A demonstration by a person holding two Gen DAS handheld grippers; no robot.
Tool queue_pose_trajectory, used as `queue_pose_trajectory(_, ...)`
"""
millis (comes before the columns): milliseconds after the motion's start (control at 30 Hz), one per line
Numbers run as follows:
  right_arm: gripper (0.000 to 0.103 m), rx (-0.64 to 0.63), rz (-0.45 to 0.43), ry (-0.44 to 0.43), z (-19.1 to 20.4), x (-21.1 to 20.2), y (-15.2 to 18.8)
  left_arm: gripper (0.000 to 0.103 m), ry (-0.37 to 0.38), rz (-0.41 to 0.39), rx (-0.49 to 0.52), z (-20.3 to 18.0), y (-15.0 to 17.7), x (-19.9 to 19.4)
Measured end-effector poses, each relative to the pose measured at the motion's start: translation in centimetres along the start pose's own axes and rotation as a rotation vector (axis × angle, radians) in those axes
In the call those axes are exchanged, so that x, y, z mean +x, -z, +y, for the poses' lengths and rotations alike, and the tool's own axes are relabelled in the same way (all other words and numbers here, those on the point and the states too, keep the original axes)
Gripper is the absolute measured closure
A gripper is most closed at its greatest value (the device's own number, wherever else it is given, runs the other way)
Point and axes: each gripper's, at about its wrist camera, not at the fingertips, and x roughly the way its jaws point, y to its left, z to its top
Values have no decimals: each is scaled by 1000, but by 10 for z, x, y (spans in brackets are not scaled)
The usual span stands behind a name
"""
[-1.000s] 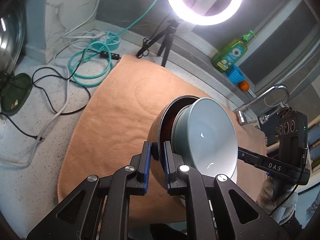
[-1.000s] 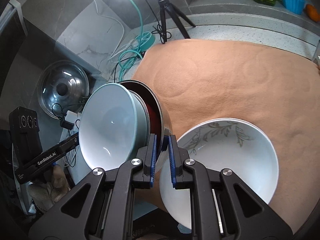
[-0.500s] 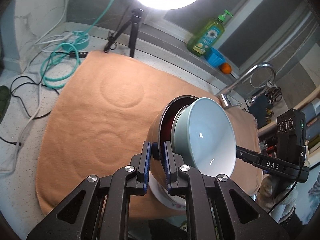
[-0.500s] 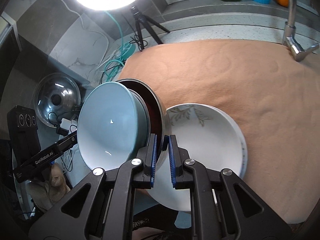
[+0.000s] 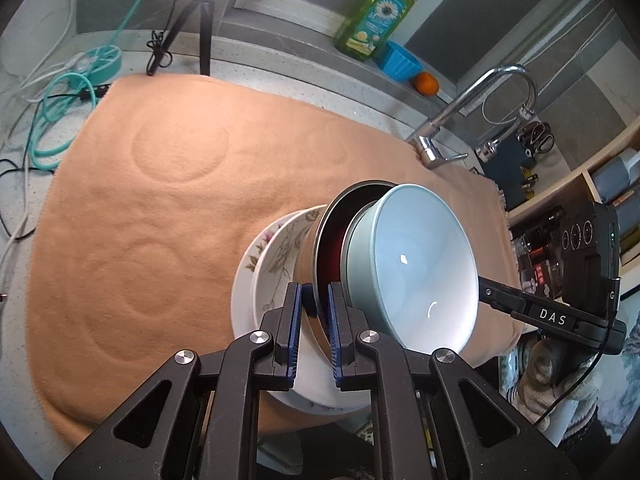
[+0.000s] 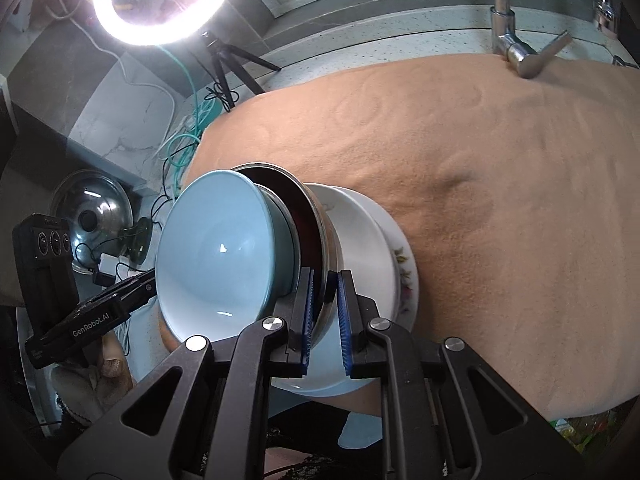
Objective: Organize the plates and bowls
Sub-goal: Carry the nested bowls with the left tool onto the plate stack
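Bowls nested and tilted on edge fill the centre of both wrist views: a pale blue bowl (image 5: 416,264) sits inside a steel bowl (image 5: 332,232) with a dark red interior, and both lean over a white floral bowl (image 5: 276,256) resting on a floral plate (image 5: 244,280) at the near edge of a peach cloth (image 5: 160,200) covering the table. The left hand-held gripper (image 5: 314,312) is clamped on the steel bowl's rim at lower centre of its frame; the right hand-held gripper (image 6: 325,312) pinches the same rim from the opposite side. Neither white dish holds anything visible. Lettering reading "DAS" marks the right device at the right edge of the left view, and "GenRobot.AI" marks the left device at lower left of the right view. A green soap bottle (image 5: 376,20), a blue cup (image 5: 400,62) and an orange (image 5: 426,83) line the ledge at upper right, beside a faucet (image 5: 472,120). A ring light (image 6: 160,0) glows at upper left.
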Motion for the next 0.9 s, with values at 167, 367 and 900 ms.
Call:
queue_pose_trajectory(167, 91, 11, 13, 3, -6, 4, 5, 93, -9, 14, 7, -2, 2, 5)
queue_pose_trajectory(367, 91, 11, 14, 5, -7, 8, 5, 93, -15, 25, 2, -1, 3, 10)
queue_pose_trajectory(900, 90, 4, 15, -7, -6, 8, 6, 94, -16, 34, -4, 2, 4, 12)
